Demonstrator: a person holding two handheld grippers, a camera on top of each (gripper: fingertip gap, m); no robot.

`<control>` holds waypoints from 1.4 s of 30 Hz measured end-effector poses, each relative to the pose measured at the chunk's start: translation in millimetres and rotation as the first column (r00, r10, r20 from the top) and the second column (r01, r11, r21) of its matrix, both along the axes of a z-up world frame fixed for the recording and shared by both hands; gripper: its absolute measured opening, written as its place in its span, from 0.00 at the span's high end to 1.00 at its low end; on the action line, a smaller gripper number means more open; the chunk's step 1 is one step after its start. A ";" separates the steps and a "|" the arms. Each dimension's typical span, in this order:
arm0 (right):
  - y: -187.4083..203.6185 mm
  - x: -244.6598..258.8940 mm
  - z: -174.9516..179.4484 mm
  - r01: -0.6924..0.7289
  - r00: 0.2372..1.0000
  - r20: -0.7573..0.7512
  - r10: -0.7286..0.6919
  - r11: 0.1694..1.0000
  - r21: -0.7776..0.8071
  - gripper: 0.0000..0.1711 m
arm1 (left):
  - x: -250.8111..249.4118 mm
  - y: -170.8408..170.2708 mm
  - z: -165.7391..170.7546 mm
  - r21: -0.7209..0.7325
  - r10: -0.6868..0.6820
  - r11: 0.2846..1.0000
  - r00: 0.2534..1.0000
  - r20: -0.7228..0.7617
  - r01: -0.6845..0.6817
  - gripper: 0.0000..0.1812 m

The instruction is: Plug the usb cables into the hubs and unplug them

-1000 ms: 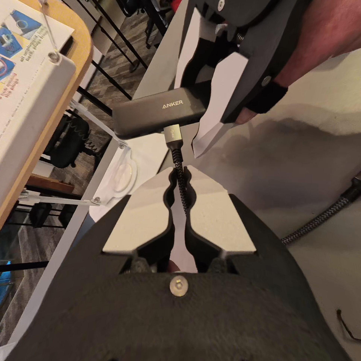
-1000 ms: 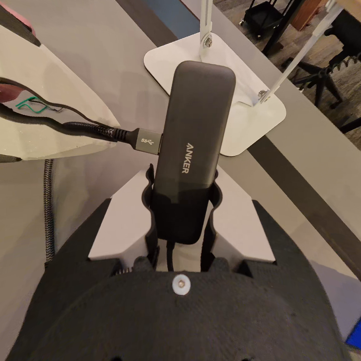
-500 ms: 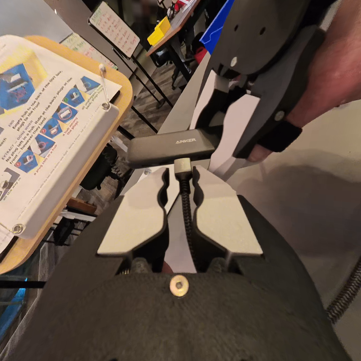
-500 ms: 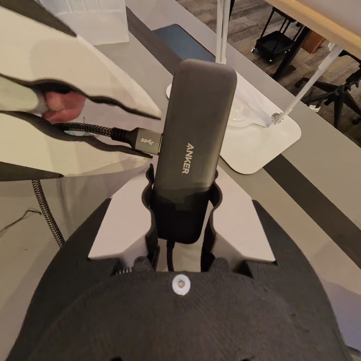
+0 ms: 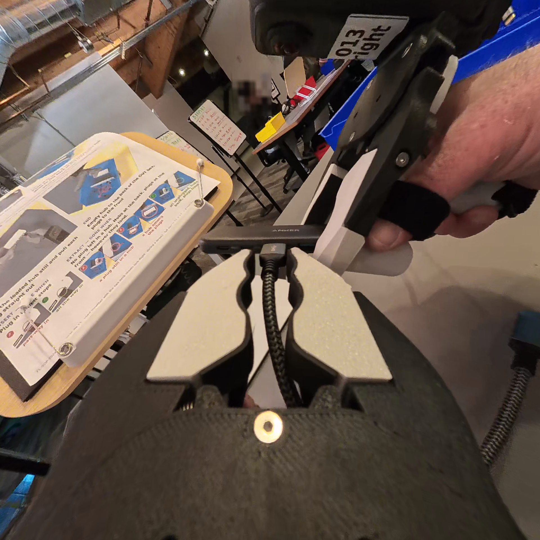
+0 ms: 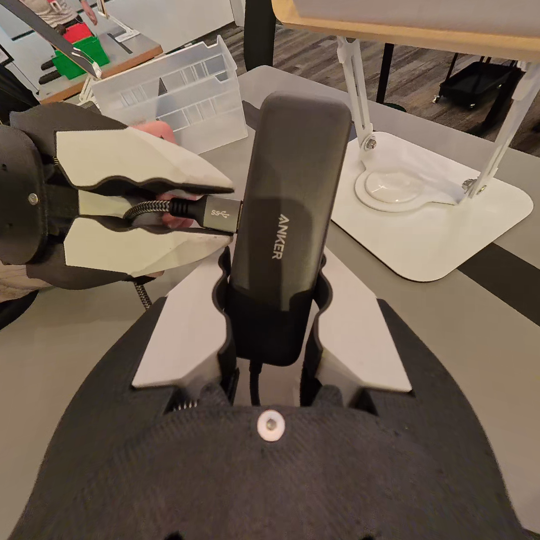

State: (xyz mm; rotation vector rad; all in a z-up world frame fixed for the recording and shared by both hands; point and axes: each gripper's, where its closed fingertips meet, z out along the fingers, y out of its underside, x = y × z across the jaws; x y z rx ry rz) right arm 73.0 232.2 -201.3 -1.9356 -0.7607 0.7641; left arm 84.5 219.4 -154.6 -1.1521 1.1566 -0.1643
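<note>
The right gripper (image 6: pixel 273 292) points forward with its jaws clamped on the near end of the USB hub (image 6: pixel 289 210), a bare hand (image 5: pixel 473 163) squeezing its handle. The left gripper (image 5: pixel 269 263) reaches in from the side, jaws parted around the braided cable's plug (image 6: pixel 217 214) without pinching it.

The hub's (image 6: pixel 287 222) lower end sits hidden, seemingly, between the jaws.

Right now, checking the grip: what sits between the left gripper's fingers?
The braided USB cable, plug seated in the hub, per left wrist view.
</note>
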 end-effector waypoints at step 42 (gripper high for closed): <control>-15.3 51.6 -81.9 -0.063 0.856 0.497 0.139 0.984 -0.167 0.52 | -15.4 8.6 -78.4 -0.353 -0.128 0.934 0.974 -0.186 0.055 0.91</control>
